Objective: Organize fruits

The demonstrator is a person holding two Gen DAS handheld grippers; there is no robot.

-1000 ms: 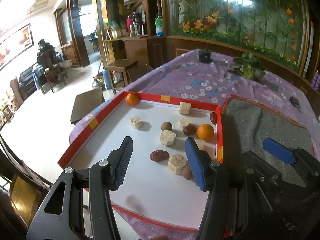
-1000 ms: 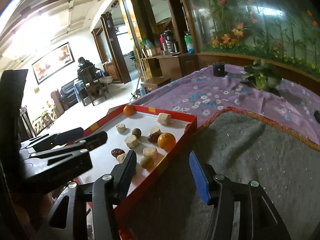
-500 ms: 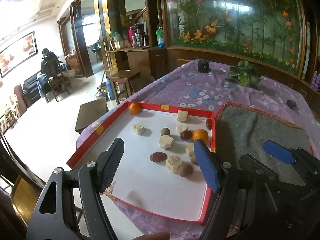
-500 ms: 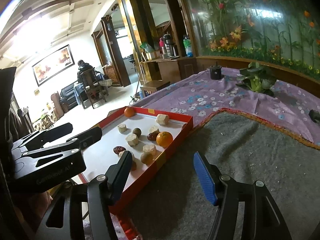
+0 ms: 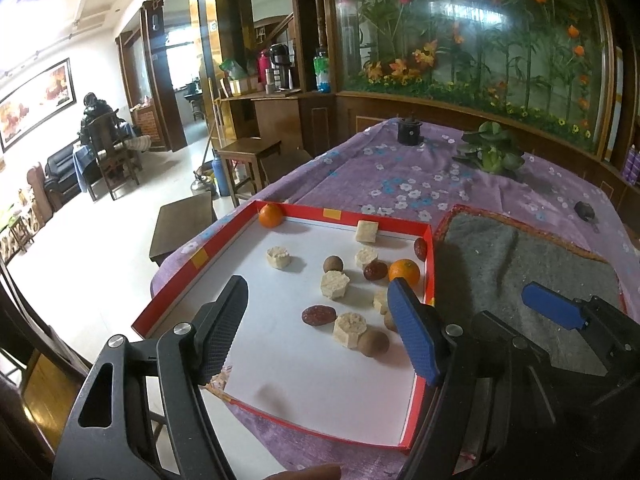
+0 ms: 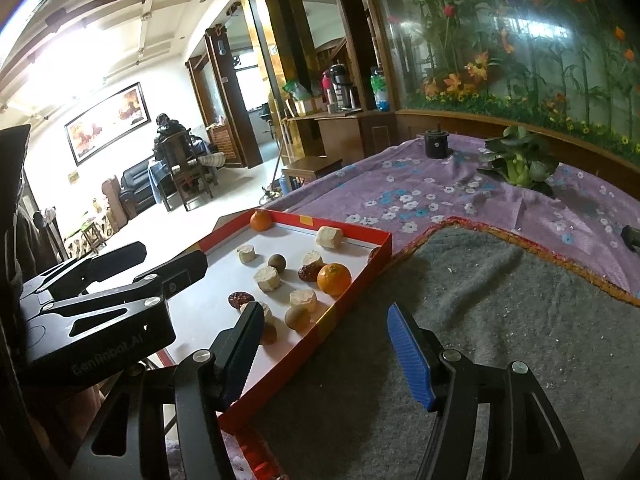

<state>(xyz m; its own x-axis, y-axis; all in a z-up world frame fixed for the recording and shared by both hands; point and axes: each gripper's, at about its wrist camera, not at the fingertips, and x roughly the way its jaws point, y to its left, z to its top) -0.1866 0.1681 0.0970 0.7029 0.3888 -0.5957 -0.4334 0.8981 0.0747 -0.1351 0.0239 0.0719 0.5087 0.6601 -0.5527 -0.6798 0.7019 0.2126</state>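
A red-rimmed white tray [image 5: 192, 270] [image 6: 352, 276] holds two oranges [image 5: 404, 272] [image 5: 271, 215] [image 6: 334, 278], red dates [image 5: 318, 314], brown round fruits [image 5: 333, 264] and several pale cake pieces [image 5: 334, 284]. My left gripper [image 5: 316, 332] is open and empty, held above the tray's near half. My right gripper [image 6: 324, 352] is open and empty, over the tray's right rim and the grey mat [image 6: 500, 320]. The right gripper's blue pad [image 5: 554, 311] shows in the left wrist view.
The tray and grey mat [image 5: 520, 264] lie on a purple flowered cloth [image 5: 400, 176]. A green vegetable [image 5: 490, 152] and a small black cylinder [image 5: 409, 130] sit at the far end. Floor, stools and chairs lie left of the table edge.
Both grippers have pulled back and up from the tray. The left jaws have opened wider. The fruits have not moved.
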